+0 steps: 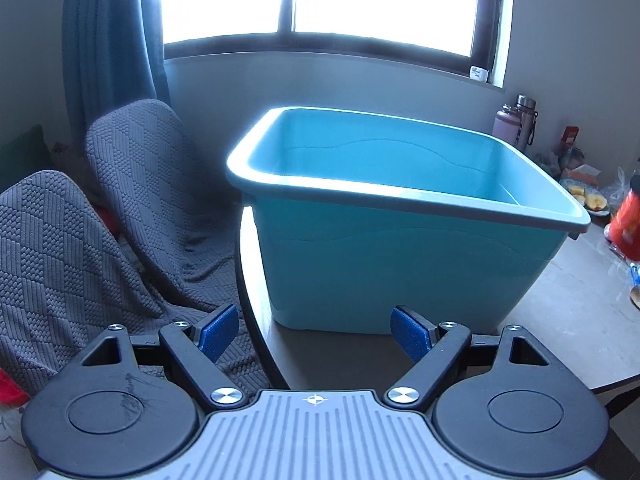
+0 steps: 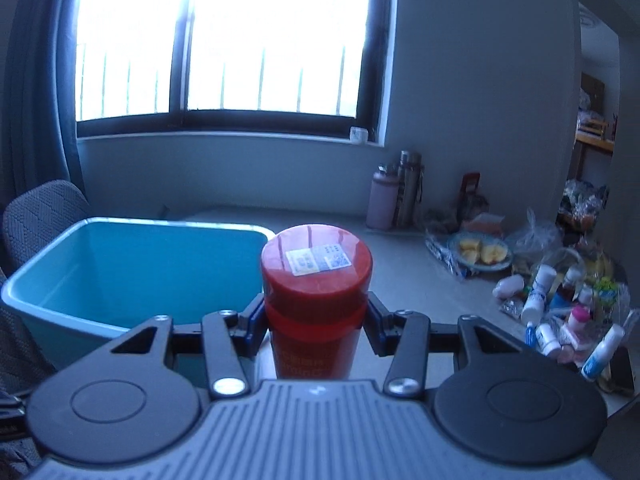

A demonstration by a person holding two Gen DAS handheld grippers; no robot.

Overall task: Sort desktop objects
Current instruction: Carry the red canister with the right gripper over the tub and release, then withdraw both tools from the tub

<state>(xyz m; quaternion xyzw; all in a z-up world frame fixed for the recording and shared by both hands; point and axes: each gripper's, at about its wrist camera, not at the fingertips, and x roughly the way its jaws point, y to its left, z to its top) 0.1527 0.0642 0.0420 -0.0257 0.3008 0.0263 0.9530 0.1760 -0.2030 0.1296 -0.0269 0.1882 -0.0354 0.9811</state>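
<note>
A red jar [image 2: 316, 280] with a label on its lid stands upright between the fingers of my right gripper [image 2: 316, 322], which is shut on its body just below the lid. It hangs lifted, just right of the teal plastic bin [image 2: 120, 268]. In the left wrist view the same bin [image 1: 400, 264] stands on the round table, and nothing shows inside it. My left gripper [image 1: 316, 330] is open, with nothing between its blue pads [image 1: 218, 332], in front of the bin's near wall. The red jar [image 1: 628, 220] shows at the right edge there.
Small bottles and tubes [image 2: 560, 312] lie in a heap at the table's right. A plate of cut fruit [image 2: 480, 256], plastic bags and two flasks [image 2: 396, 192] stand toward the wall. Chairs draped in grey knit covers [image 1: 120, 208] are left of the table edge [image 1: 256, 320].
</note>
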